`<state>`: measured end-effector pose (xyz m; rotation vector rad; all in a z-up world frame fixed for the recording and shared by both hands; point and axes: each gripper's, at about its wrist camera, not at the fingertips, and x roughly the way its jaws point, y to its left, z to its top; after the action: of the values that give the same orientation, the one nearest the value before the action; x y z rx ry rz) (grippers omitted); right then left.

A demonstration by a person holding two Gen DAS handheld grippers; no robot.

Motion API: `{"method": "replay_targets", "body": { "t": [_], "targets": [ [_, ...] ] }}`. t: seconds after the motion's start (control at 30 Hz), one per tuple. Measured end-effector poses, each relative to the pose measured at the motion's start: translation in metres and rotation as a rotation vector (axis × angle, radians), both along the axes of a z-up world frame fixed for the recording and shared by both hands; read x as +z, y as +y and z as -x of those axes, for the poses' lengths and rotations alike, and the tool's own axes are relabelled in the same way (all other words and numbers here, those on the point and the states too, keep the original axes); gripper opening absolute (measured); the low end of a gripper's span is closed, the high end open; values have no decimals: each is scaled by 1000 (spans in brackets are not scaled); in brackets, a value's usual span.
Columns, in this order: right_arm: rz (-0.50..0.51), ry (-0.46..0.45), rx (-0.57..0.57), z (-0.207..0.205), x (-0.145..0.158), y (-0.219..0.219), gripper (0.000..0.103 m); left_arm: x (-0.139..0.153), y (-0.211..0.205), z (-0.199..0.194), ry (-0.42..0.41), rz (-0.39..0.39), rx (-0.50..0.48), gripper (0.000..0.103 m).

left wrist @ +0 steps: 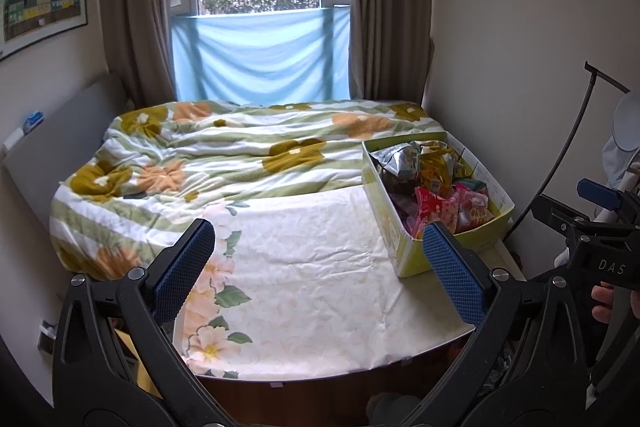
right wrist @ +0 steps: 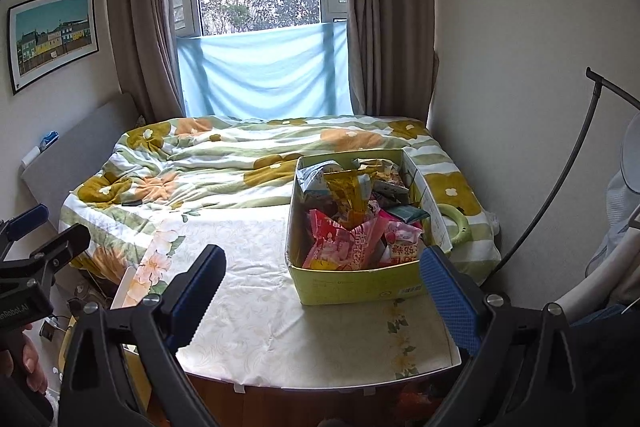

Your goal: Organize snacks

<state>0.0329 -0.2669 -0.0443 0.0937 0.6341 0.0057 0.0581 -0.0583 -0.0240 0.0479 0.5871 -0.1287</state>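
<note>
Glossy foil and plastic snack packets [right wrist: 352, 227] are gleaming inside a matt cardboard box [right wrist: 360, 283]. A smooth, faintly creased cloth [right wrist: 256, 291] is covering the surface, and a soft rumpled quilt [left wrist: 208, 155] is lying at 12 o'clock.

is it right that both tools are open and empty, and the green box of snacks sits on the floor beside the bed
Not quite. Both the left tool and right tool are open and empty, but the green box of snacks sits on the white floral cloth over a raised surface at the bed's foot, as the right wrist view shows.
</note>
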Motion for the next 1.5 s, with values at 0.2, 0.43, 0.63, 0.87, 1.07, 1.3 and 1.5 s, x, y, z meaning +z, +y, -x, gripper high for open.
{"method": "replay_targets", "body": {
  "t": [0.2,0.43,0.63,0.87,1.07,1.3,1.5],
  "targets": [
    [-1,0,0,0,0,0,97,-1,0,-1,4,3,-1,103],
    [-1,1,0,0,0,1,97,-1,0,-2,5,3,1,103],
    [-4,2,1,-2,0,1,97,-1,0,-2,5,2,2,103],
    [-6,5,4,-4,-2,1,97,-3,-3,-3,7,-2,16,103],
    [-6,6,4,-5,-2,0,97,-2,-3,-3,7,-1,16,103],
    [-5,6,7,-5,-3,1,97,-3,-7,-2,1,-7,22,103],
    [-7,3,13,-4,-5,2,97,-3,-10,2,-5,-5,47,103]
  ]
}}
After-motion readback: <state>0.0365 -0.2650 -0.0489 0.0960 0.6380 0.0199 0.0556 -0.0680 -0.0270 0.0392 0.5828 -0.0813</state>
